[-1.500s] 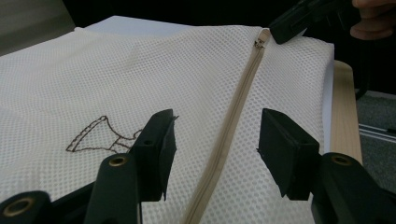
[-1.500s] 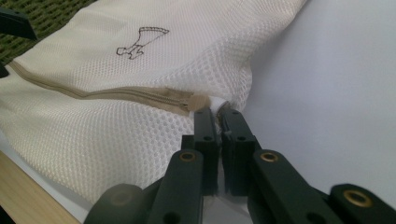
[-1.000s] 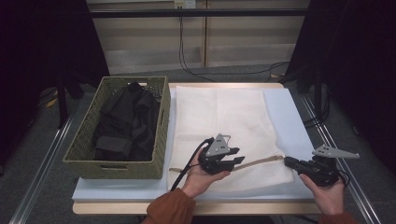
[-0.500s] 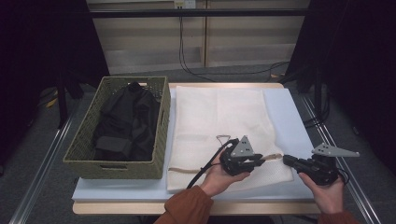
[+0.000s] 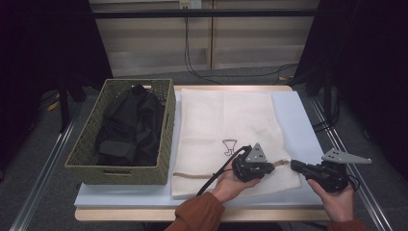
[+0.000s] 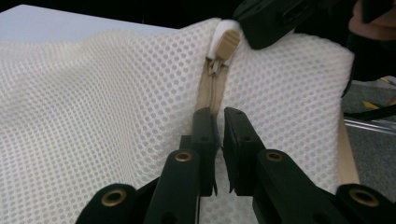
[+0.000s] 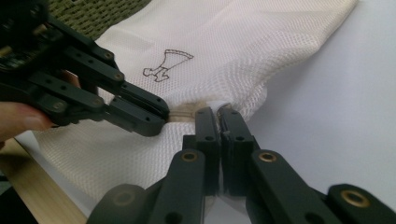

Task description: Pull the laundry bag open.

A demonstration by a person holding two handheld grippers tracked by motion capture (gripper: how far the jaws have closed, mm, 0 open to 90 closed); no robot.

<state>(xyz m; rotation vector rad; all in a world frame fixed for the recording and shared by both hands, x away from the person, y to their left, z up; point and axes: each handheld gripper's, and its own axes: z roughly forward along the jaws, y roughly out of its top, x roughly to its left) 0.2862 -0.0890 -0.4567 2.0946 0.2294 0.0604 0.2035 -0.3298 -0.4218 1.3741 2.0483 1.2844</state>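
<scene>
White mesh laundry bag (image 5: 231, 130) spread flat on the table (image 5: 298, 115), just right of an olive woven basket (image 5: 84, 154) holding dark clothes (image 5: 130, 127). Small line drawing (image 5: 230, 146) stitched near the bag's middle. Beige zipper (image 6: 211, 91) running across the bag's near end, its slider and tan end tab (image 6: 227, 43) sitting close to the right-hand corner.

Left gripper (image 5: 270, 166) lying low over the zipper line, pointing toward the right one; jaws just closed, now pinched on the zipper tape with mesh bunched at either side, as seen in the left gripper view (image 6: 218, 122).

Right gripper (image 5: 293, 165) at the bag's near right corner, jaws pressed together on the corner fabric at the zipper's end (image 7: 218, 116). Corner lifted slightly off the table. Left gripper's dark jaws visible just beside it in the right gripper view, tips nearly meeting.
</scene>
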